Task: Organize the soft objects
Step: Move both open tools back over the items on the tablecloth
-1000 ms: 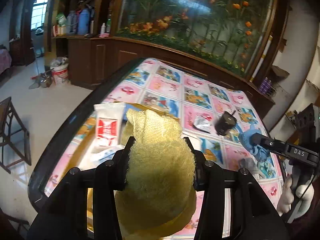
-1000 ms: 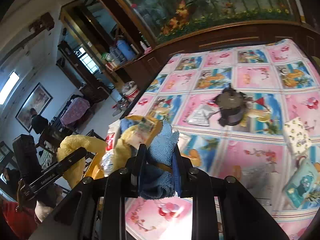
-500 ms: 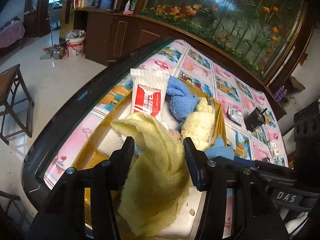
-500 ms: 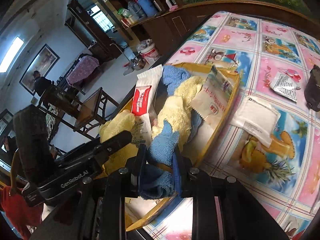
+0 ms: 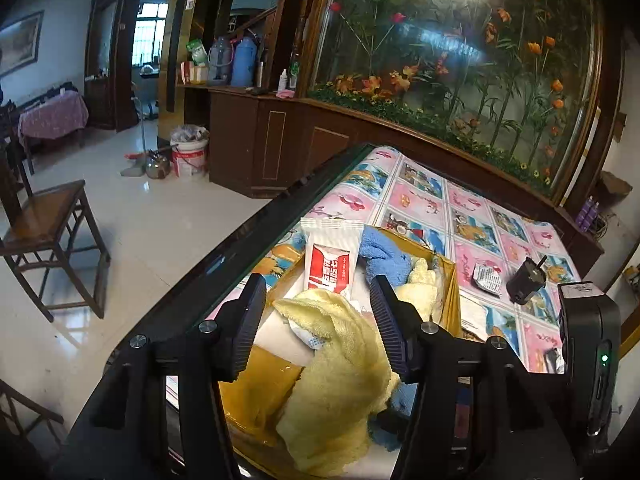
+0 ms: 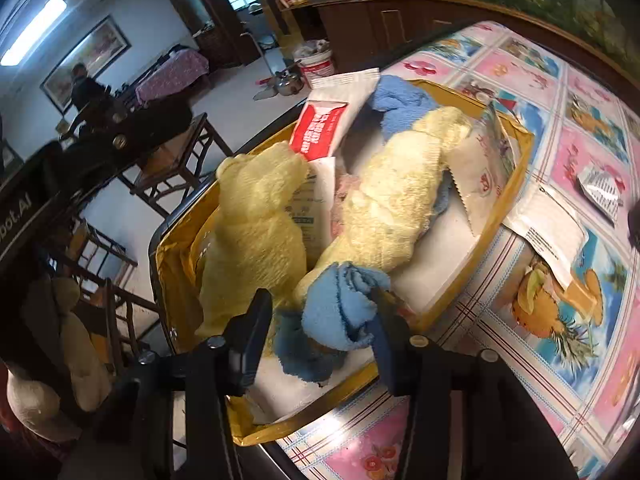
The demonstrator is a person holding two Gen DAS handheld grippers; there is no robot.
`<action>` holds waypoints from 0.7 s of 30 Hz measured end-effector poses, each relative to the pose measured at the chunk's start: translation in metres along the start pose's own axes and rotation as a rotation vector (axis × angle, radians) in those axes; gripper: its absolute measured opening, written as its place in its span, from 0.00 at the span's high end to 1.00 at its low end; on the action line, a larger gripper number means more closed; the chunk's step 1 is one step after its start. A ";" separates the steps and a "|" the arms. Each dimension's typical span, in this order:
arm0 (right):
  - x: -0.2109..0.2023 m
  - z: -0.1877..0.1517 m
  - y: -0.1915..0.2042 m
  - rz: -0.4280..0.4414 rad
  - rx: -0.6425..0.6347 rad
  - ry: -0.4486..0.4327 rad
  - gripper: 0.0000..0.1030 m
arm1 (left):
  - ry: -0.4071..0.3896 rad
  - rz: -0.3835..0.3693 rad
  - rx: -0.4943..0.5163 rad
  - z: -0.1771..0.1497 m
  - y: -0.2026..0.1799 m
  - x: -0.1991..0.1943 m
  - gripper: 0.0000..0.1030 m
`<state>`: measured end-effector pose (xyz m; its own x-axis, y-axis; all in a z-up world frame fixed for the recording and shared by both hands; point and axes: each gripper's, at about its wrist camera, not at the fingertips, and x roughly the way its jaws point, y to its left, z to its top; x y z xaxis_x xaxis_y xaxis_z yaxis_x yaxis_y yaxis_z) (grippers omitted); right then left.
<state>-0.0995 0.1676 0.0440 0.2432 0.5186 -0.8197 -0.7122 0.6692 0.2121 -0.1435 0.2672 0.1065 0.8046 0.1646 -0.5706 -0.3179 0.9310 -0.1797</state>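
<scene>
Both grippers' fingers spread, gripping nothing — left gripper (image 5: pixel 318 322), right gripper (image 6: pixel 320 334). Yellow towel (image 5: pixel 340 364), blue cloth (image 6: pixel 340 312) in tray (image 6: pixel 516 184) at surface corner: light, limp — pinch bunched fold.

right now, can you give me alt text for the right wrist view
The right gripper, jaws open, hovers over a yellow tray with a blue cloth lying loose between its fingers. The tray also holds two yellow cloths, another blue cloth and a red-and-white packet, on a cartoon-print tablecloth.
</scene>
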 end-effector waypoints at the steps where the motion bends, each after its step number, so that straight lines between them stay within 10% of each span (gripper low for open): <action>1: -0.002 -0.001 0.002 -0.002 -0.013 -0.005 0.49 | -0.007 0.018 0.022 -0.001 -0.004 -0.001 0.44; 21: -0.066 -0.051 -0.101 0.055 0.302 -0.217 0.46 | 0.006 0.148 0.282 -0.022 -0.073 -0.006 0.44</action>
<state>-0.0769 0.0385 0.0495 0.3670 0.6373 -0.6776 -0.5093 0.7472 0.4269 -0.1358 0.1909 0.1052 0.7564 0.3042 -0.5791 -0.2791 0.9507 0.1348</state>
